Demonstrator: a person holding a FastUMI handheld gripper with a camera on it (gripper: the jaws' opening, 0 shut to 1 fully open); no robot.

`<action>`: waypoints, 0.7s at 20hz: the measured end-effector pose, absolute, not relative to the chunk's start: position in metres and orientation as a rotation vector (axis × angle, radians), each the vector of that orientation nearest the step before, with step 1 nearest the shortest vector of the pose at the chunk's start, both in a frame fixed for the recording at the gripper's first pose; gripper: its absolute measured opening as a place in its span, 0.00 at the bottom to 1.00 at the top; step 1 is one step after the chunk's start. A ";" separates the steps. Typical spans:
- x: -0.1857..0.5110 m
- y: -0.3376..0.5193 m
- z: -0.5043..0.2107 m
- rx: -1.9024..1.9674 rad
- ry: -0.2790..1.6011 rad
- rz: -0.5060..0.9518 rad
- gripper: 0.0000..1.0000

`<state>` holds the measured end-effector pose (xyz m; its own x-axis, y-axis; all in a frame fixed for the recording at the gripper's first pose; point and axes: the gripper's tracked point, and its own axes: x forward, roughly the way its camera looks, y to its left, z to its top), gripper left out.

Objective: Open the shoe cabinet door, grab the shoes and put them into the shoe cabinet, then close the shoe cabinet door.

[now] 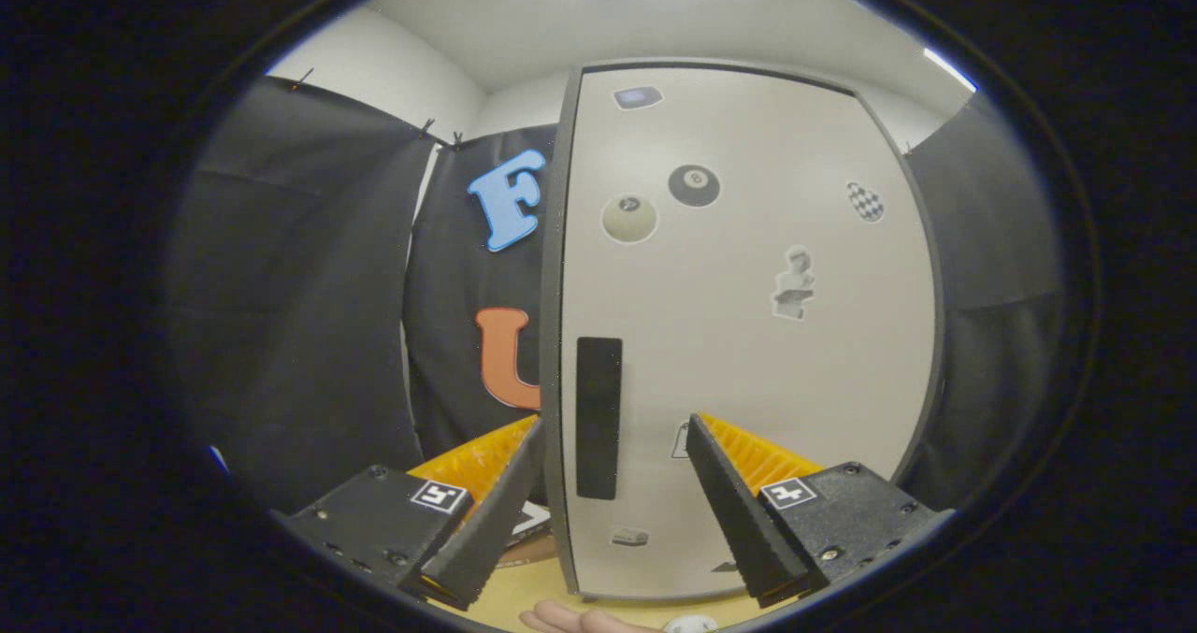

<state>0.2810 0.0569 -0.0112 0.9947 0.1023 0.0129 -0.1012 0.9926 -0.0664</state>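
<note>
We face the door (748,334), and it looks shut. Our gripper (612,460) is wide open, holding nothing, its fingers either side of the handle (598,418). Opening, shoes, closing look still ahead.

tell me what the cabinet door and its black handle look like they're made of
Cabinet door: likely laminated board, matt pale grey, flat with a dark edge band, though painted metal is possible. Handle: a matt black rectangle, probably a plastic recess. The open claw straddles it.
</note>
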 end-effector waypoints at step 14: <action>0.338 0.068 -0.021 -0.059 0.031 0.005 0.60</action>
